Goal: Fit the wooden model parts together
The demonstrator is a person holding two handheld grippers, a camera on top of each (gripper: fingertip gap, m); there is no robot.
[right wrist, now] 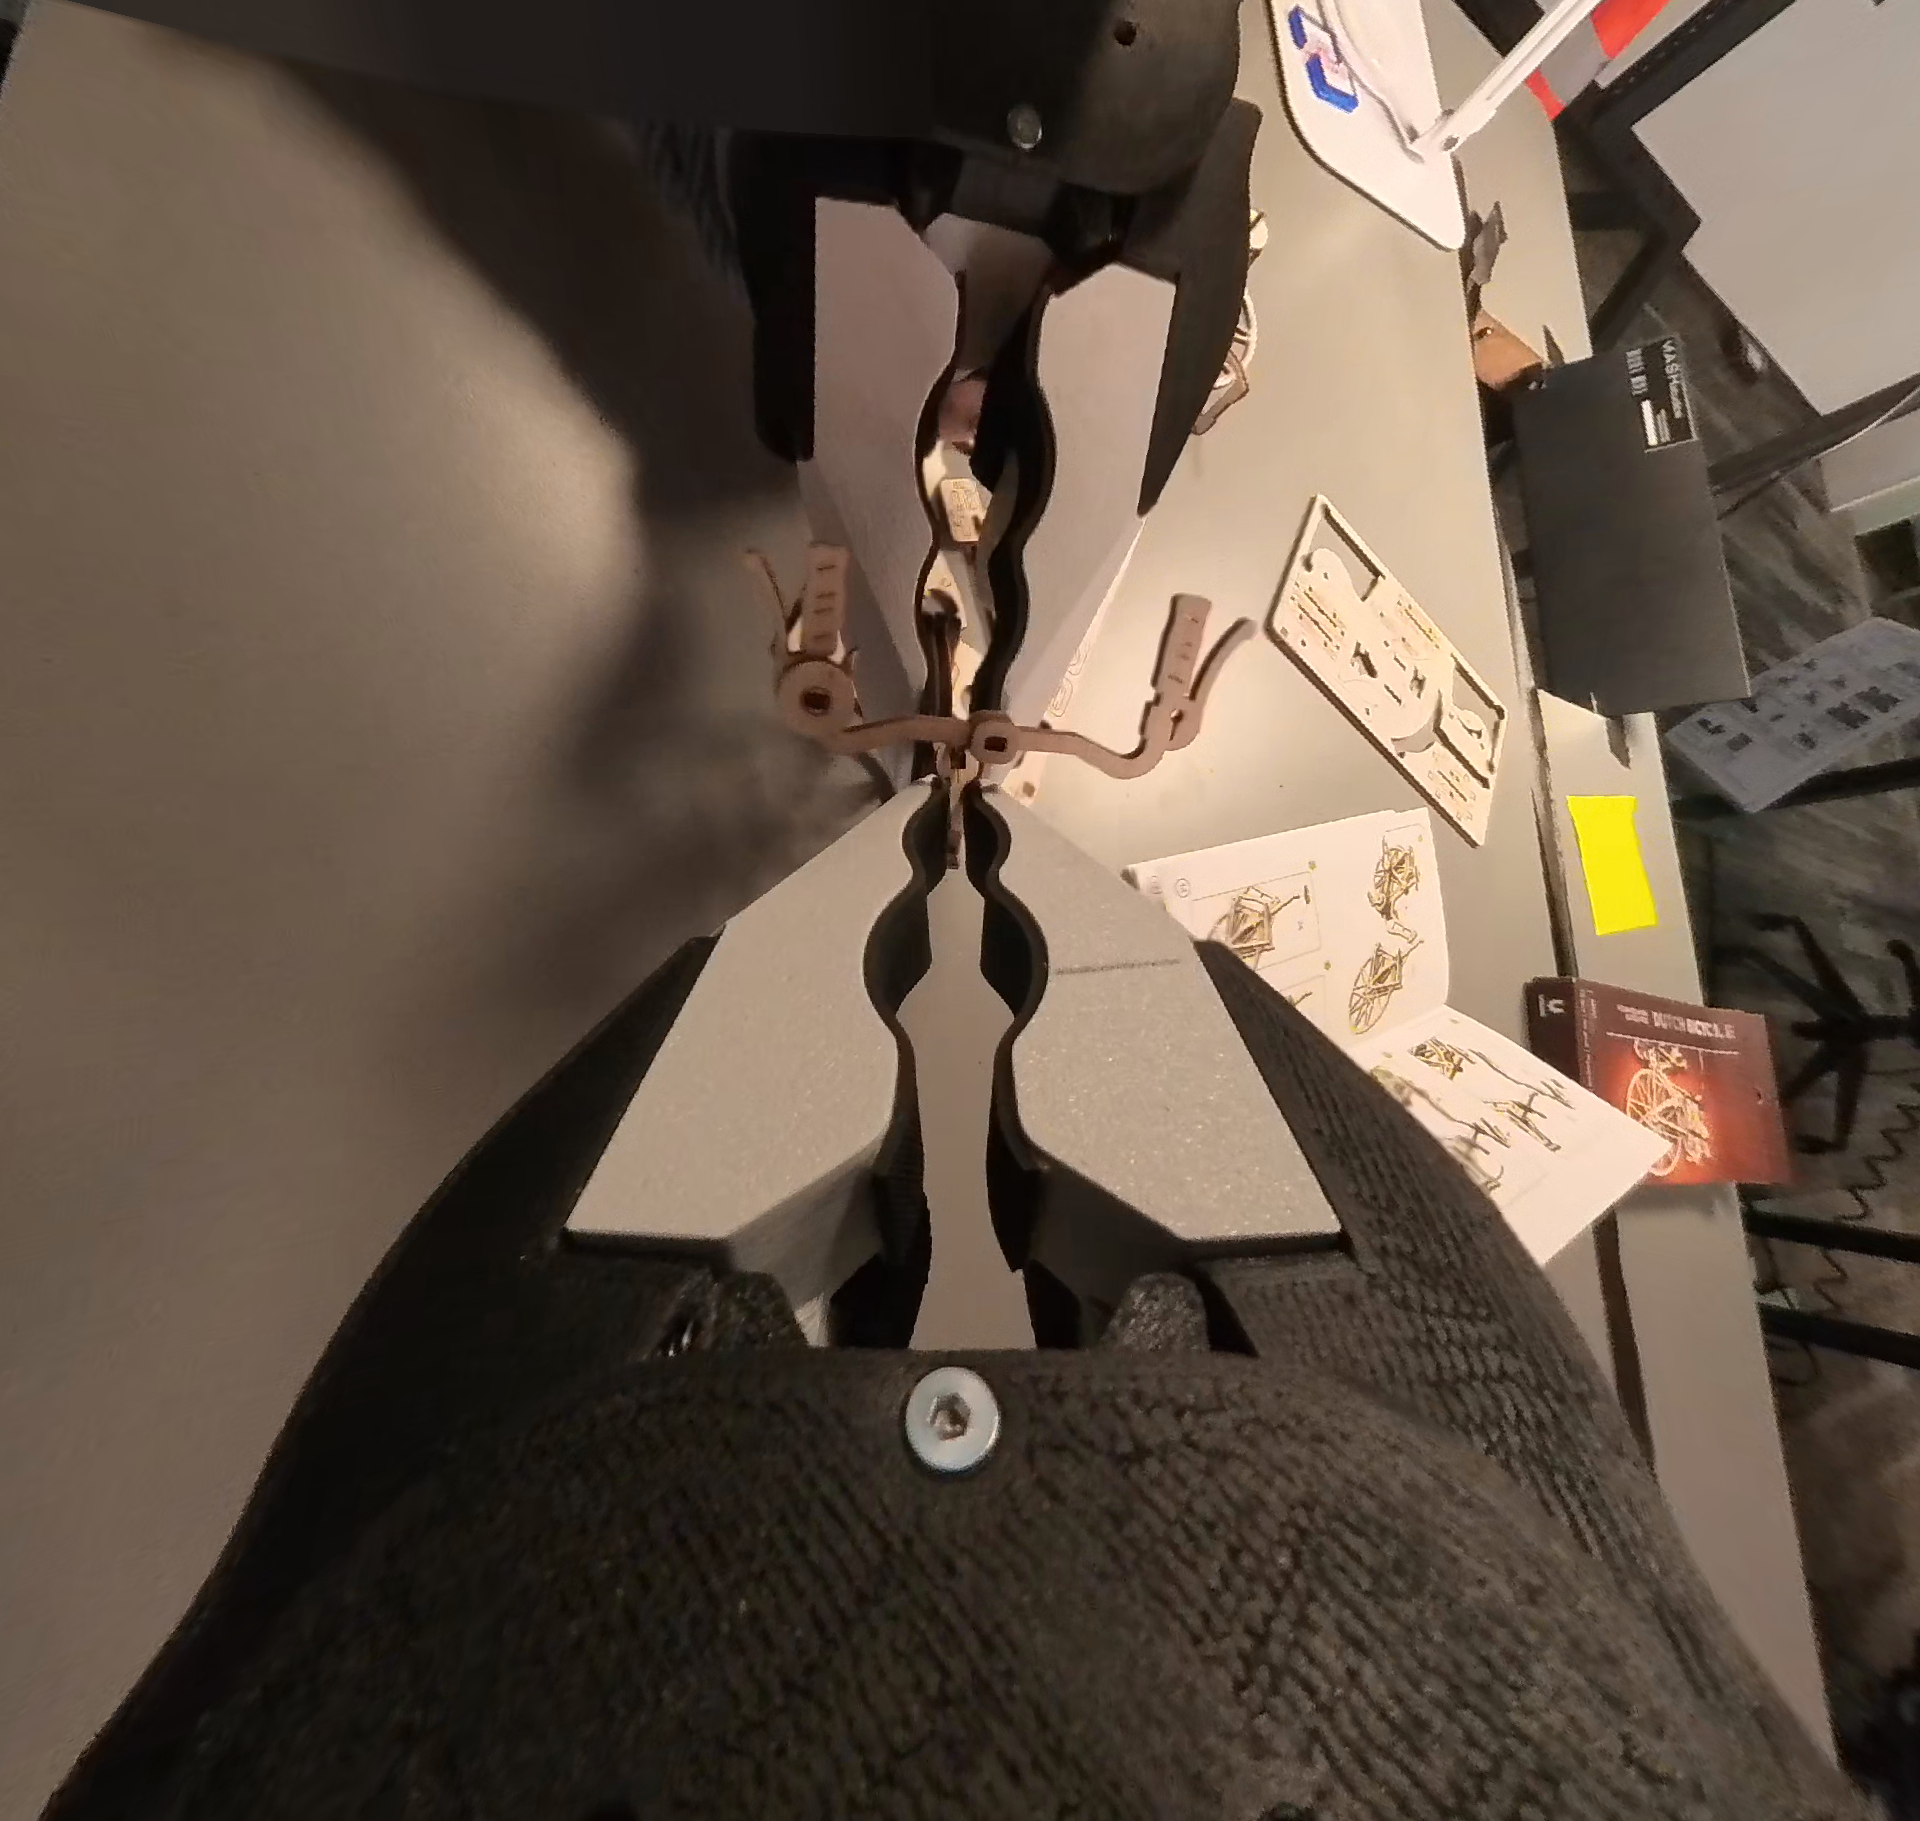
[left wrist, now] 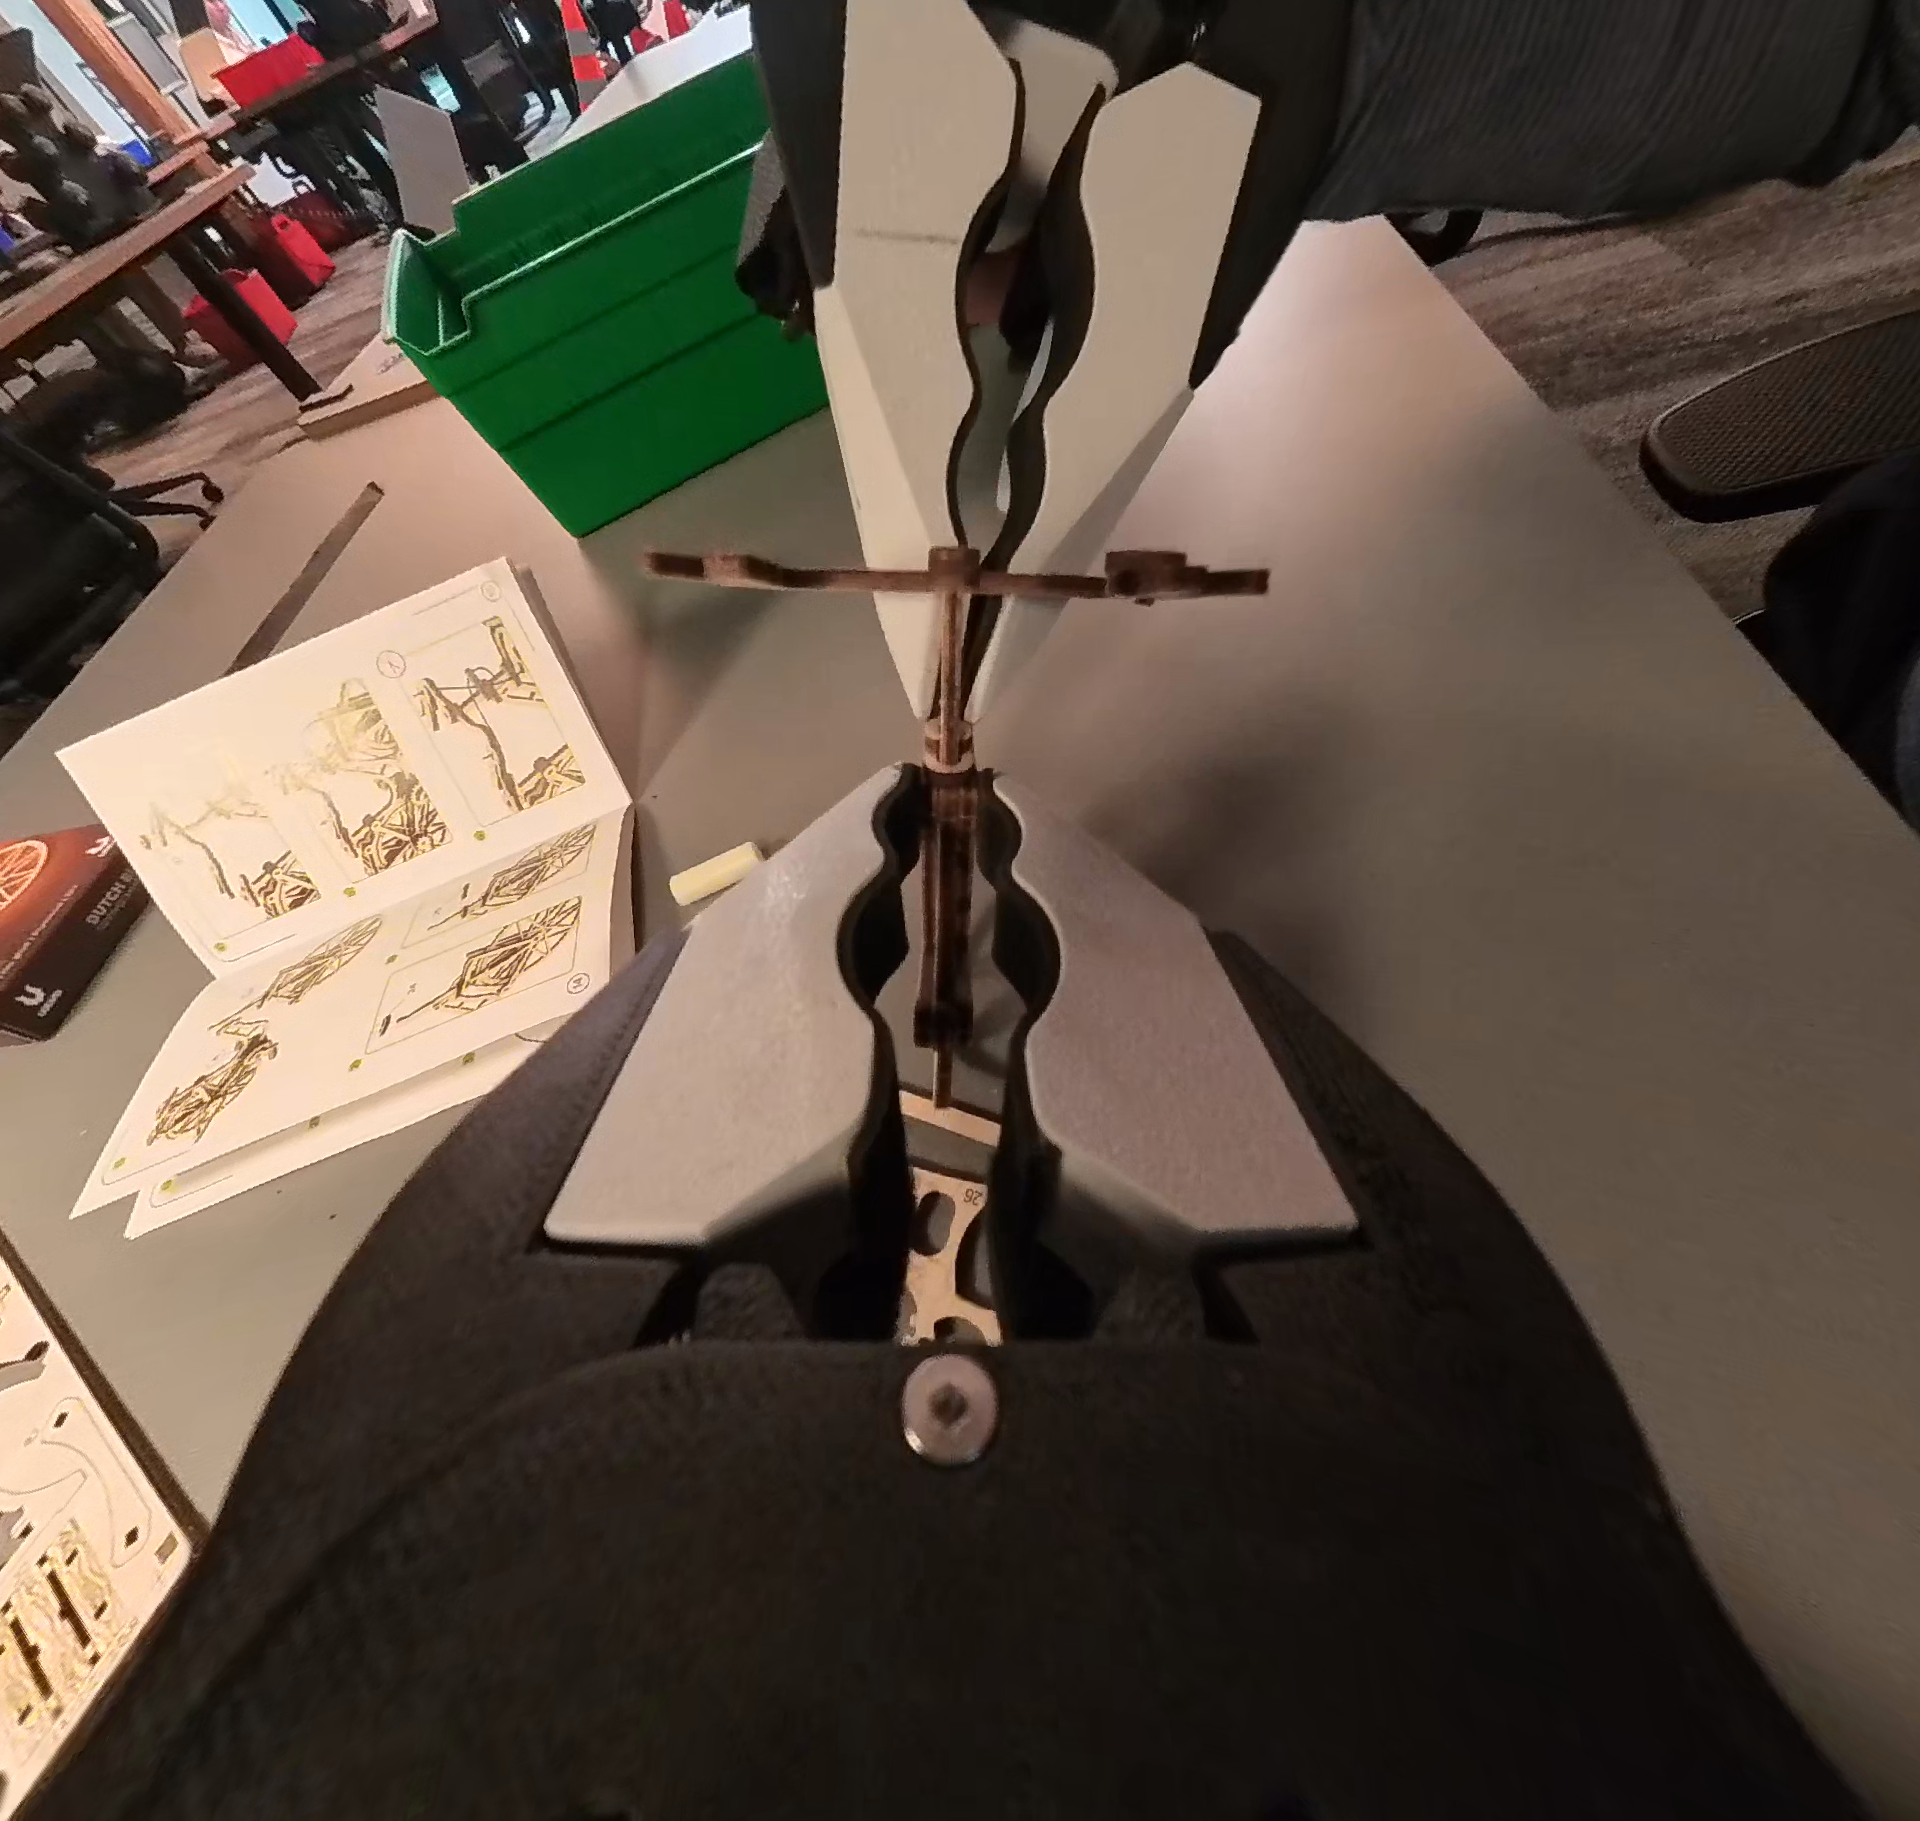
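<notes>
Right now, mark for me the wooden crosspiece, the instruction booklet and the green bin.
wooden crosspiece (left wrist: 831, 576), left wrist view, on its left arm.
instruction booklet (left wrist: 343, 888), left wrist view, middle of the open pages.
green bin (left wrist: 644, 389), left wrist view, on its front wall.

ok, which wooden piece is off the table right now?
The handlebar-shaped assembly: it alone is held above the table, clamped by the left gripper and the right gripper. The punched sheet lies flat.

We see warm, dim indoor light, soft shadows pooling on the grey worktop (right wrist: 312, 524) beneath the tools, strong wide-angle bending at every edge, and the far room behind blurred and grainy.
</notes>
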